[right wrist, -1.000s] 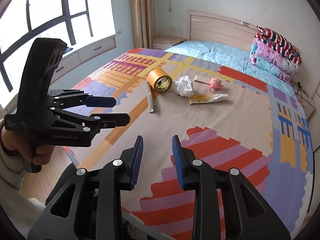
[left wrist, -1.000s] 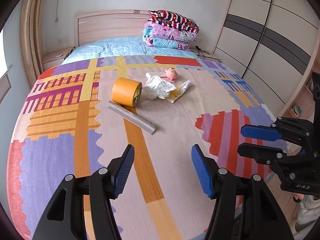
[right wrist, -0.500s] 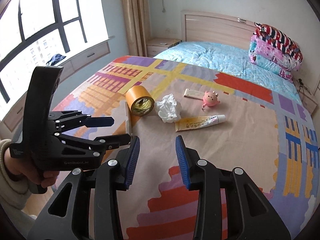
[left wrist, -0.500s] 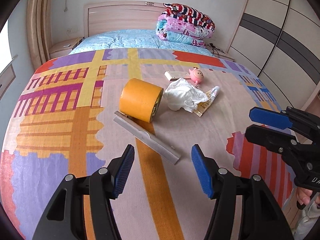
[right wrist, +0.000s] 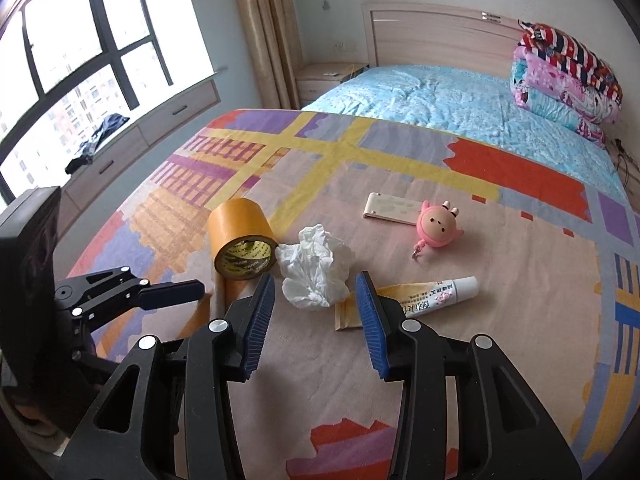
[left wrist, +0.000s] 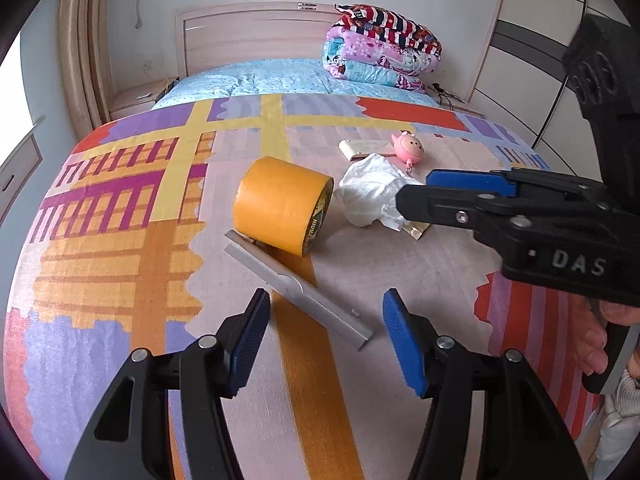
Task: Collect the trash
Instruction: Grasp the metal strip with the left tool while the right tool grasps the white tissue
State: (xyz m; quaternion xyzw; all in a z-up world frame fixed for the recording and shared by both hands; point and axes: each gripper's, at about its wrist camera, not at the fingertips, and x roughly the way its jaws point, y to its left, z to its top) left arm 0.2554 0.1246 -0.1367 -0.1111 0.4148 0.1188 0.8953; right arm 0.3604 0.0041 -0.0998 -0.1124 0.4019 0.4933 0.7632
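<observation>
Bedroom daylight fell on a bed's patterned blanket (right wrist: 460,360). At centre frame lay the crumpled white tissue (right wrist: 316,268), likely feather-light, soft and crushable, best pinched across its middle. It touched an orange tape roll (right wrist: 240,240) and overlapped a yellow ointment tube (right wrist: 424,300). Both the right tool (right wrist: 316,320) and left tool (left wrist: 324,340) hung spread and empty.

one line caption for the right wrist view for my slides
Open right gripper approaches a crumpled tissue on the bed, beside a tape roll and tube.
</observation>
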